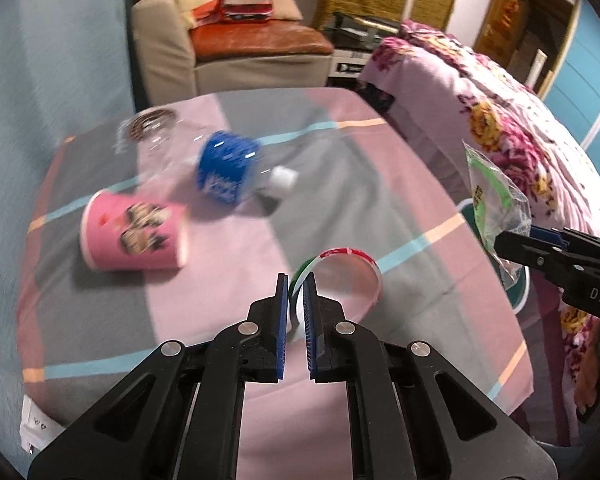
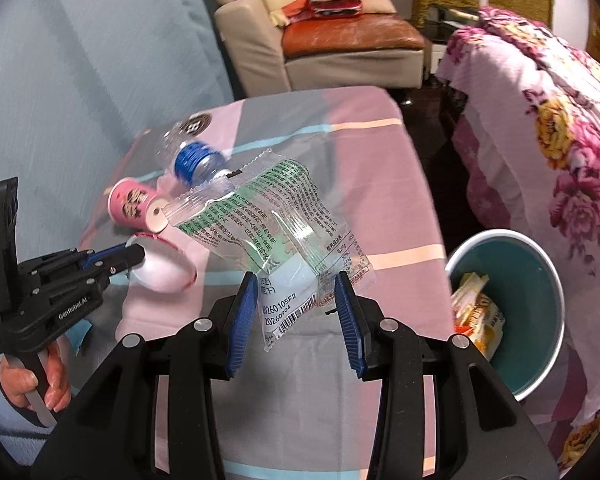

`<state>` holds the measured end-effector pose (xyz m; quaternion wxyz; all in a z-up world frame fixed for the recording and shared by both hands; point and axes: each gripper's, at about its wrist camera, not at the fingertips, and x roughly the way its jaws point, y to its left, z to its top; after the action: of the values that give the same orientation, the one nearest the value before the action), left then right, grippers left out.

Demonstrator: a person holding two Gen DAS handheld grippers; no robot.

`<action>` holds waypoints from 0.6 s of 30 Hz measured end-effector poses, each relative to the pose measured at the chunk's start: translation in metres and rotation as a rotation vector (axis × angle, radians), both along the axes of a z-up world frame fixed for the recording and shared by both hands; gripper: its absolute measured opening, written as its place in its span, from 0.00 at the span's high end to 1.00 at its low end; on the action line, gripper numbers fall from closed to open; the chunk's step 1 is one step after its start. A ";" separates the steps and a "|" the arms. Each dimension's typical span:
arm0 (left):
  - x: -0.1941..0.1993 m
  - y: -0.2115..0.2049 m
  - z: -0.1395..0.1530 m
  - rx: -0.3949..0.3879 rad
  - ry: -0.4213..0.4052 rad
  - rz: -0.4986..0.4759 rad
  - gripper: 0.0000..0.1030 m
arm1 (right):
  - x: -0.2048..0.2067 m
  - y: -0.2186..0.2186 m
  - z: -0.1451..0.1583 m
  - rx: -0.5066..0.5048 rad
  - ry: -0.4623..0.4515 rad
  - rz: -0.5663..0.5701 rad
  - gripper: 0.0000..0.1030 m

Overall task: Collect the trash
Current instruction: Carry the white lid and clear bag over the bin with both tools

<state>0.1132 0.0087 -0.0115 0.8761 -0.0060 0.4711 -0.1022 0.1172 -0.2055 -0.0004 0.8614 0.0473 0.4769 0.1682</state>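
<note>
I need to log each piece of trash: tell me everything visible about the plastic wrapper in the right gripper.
The plastic wrapper is a clear, crinkled, flattened packet with green print, dark text, a barcode and a date stamp near its lower end. It looks empty. The right gripper pinches its lower end between blue pads, lifting it above the checked tablecloth, left of the bin.

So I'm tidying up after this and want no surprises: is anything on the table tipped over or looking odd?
Yes. The pink paper cup lies on its side on the table, and the plastic bottle with the blue label lies flat just behind it. Both look empty; no spill shows. Motion blur hides finer damage.
</note>
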 end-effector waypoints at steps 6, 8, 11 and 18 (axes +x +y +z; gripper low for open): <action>0.008 -0.045 0.006 0.000 -0.013 -0.080 0.92 | -0.005 -0.040 0.003 0.026 -0.007 -0.078 0.63; 0.011 -0.063 0.006 0.001 -0.012 -0.109 0.92 | -0.006 -0.054 0.004 0.032 -0.012 -0.104 0.63; 0.013 -0.084 0.007 0.005 -0.012 -0.145 0.92 | -0.009 -0.072 0.004 0.039 -0.020 -0.139 0.63; 0.020 -0.141 0.002 0.025 -0.002 -0.235 0.92 | -0.015 -0.133 -0.001 0.064 -0.030 -0.254 0.63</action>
<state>0.1331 -0.1322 -0.0094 0.8586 0.0605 0.4688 -0.1983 0.1020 -0.3381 -0.0016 0.8809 0.1324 0.4483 0.0735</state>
